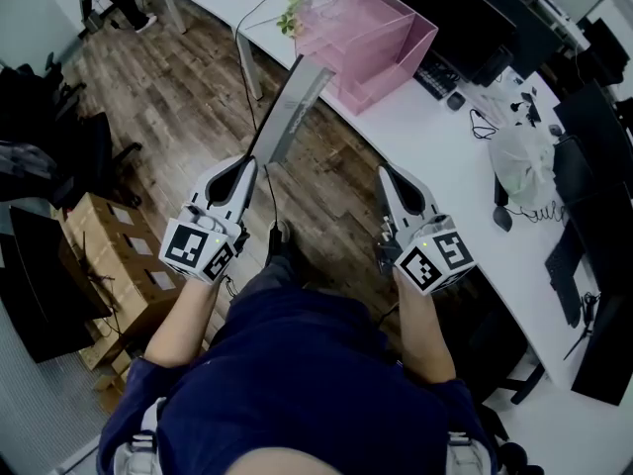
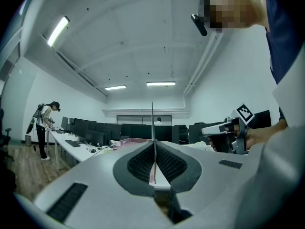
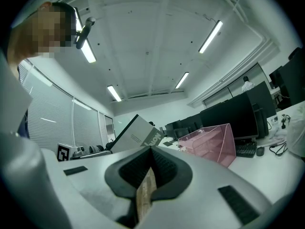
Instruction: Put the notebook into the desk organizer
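Step in hand: transport; my left gripper [image 1: 251, 163] is clamped on the notebook [image 1: 289, 112], which is in the air and short of the desk [image 1: 420, 127]
Right gripper [image 1: 385, 173]: jaws together, empty
Next move: probably reaching the pink desk organizer [image 1: 368, 40] and aligning the notebook with a slot

A long white desk [image 1: 415, 132] runs over wood-plank floor [image 1: 178, 77] — strip lights [image 2: 161, 84] glow overhead.
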The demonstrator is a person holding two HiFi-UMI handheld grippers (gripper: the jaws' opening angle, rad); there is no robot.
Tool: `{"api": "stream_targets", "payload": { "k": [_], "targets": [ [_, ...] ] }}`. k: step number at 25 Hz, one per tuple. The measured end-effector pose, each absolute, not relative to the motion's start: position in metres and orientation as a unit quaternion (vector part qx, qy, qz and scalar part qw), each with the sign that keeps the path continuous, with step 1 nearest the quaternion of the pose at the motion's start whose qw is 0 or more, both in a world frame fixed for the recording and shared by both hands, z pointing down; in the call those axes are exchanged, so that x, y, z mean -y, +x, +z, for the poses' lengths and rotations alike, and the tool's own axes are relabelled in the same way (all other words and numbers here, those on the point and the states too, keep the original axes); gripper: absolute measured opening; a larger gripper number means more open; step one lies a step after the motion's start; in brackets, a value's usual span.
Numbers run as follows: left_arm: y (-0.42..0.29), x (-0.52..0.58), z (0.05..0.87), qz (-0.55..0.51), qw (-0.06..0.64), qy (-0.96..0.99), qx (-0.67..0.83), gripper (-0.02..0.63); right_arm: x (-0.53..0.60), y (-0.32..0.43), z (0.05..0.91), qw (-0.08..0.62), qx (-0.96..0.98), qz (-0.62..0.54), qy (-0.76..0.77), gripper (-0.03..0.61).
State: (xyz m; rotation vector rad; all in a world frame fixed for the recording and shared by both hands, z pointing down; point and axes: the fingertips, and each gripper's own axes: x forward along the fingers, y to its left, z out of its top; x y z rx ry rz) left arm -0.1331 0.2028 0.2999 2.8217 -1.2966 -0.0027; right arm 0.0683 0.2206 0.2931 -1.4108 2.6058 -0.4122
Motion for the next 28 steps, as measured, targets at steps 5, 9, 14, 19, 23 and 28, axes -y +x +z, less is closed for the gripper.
{"api": "stream_targets", "payload": {
  "k": [5,9,14,19,23,28],
  "targets": [
    [-0.14,-0.183,0.307,-0.001,0.025,0.91,0.414,0.034,-0.202,0.061,0.302,0.07,-0.866,-0.145,-0.474,0.005],
    [-0.147,-0.162,0.313,0.001,0.032,0.91,0.413,0.034,-0.183,0.055,0.307,0.067,-0.862,-0.153,-0.479,0.005],
    [-0.152,-0.132,0.321,0.002,0.039,0.912,0.409,0.034,-0.155,0.047,0.314,0.062,-0.86,-0.16,-0.48,0.005],
    [-0.157,-0.102,0.327,0.006,0.046,0.913,0.405,0.034,-0.126,0.04,0.319,0.058,-0.857,-0.167,-0.484,0.005],
    [-0.164,-0.079,0.332,0.007,0.052,0.914,0.402,0.034,-0.103,0.031,0.324,0.054,-0.856,-0.172,-0.485,0.005],
    [-0.172,-0.052,0.339,0.009,0.06,0.915,0.398,0.034,-0.079,0.022,0.33,0.048,-0.852,-0.179,-0.489,0.005]
  ]
}}
